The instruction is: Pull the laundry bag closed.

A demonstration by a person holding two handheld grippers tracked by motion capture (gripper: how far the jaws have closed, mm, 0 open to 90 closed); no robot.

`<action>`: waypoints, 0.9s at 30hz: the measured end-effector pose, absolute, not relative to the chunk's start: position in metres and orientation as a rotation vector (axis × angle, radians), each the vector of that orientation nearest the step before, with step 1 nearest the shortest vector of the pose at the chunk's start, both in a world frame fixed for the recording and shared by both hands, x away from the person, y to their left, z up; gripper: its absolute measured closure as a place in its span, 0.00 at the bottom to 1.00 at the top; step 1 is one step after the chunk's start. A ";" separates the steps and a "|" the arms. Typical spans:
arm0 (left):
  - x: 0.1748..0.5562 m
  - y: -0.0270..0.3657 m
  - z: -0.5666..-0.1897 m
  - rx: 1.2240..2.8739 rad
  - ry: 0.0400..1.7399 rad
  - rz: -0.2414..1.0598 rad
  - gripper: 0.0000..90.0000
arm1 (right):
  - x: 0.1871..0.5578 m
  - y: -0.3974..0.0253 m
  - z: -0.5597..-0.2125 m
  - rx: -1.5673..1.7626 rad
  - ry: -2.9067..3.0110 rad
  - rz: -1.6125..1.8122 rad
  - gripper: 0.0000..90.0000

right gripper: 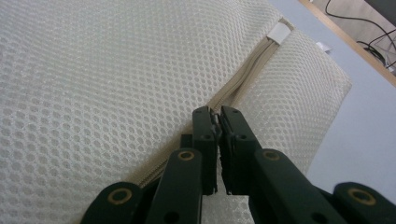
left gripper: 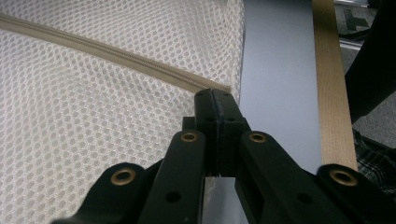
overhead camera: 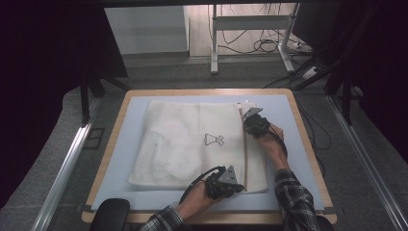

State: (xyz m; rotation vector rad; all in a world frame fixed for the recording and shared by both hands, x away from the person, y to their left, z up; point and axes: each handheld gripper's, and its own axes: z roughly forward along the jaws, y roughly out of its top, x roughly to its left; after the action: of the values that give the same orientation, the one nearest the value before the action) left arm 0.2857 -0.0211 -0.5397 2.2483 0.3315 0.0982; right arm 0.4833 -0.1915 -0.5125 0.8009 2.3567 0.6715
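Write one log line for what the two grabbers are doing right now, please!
left gripper: shut at zipper end | right gripper: shut on zipper pull, partway along | mesh bag: flat on table

White mesh zip bag, flat, mid-table

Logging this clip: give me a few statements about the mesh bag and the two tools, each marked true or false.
1. A white mesh laundry bag lies flat on the table. True.
2. The left tool is wide open above the bag. False: its jaws are shut at the near end of the zipper.
3. The right tool sits on the zipper line. True; its jaws are nearly closed there.
4. The bag carries a small dark printed figure. True.
5. The bag hangs over the table edge. False: it rests wholly on the tabletop.
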 end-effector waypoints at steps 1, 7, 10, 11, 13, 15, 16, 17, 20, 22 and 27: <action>0.286 -0.021 -0.540 2.248 0.332 0.098 1.00 | 0.483 -0.192 -0.513 0.801 2.357 0.671 0.94; 0.286 -0.021 -0.540 2.248 0.333 0.097 1.00 | 0.487 -0.189 -0.513 0.797 2.352 0.658 0.94; 0.286 -0.021 -0.540 2.248 0.333 0.098 1.00 | 0.489 -0.188 -0.513 0.788 2.348 0.648 0.94; 0.286 -0.021 -0.540 2.248 0.333 0.098 1.00 | 0.489 -0.188 -0.513 0.788 2.348 0.648 0.94; 0.286 -0.021 -0.540 2.248 0.333 0.097 1.00 | 0.491 -0.186 -0.514 0.784 2.340 0.637 0.94; 0.286 -0.021 -0.540 2.248 0.333 0.097 1.00 | 0.492 -0.186 -0.514 0.773 2.340 0.634 0.94; 0.286 -0.021 -0.540 2.248 0.333 0.097 1.00 | 0.493 -0.185 -0.514 0.774 2.335 0.631 0.94; 0.286 -0.021 -0.540 2.248 0.333 0.097 1.00 | 0.494 -0.185 -0.514 0.770 2.334 0.626 0.95; 0.286 -0.021 -0.540 2.248 0.333 0.097 1.00 | 0.499 -0.184 -0.514 0.766 2.331 0.621 0.94; 0.286 -0.021 -0.540 2.248 0.333 0.096 1.00 | 0.500 -0.184 -0.515 0.765 2.331 0.619 0.94; 0.286 -0.021 -0.540 2.246 0.335 0.095 1.00 | 0.505 -0.182 -0.514 0.758 2.326 0.607 0.94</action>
State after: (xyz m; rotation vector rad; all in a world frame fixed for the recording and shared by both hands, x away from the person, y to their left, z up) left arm 0.2858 -0.0212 -0.5398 2.2460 0.3347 0.0952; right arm 0.5050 -0.1822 -0.5144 0.7577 2.3257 0.6069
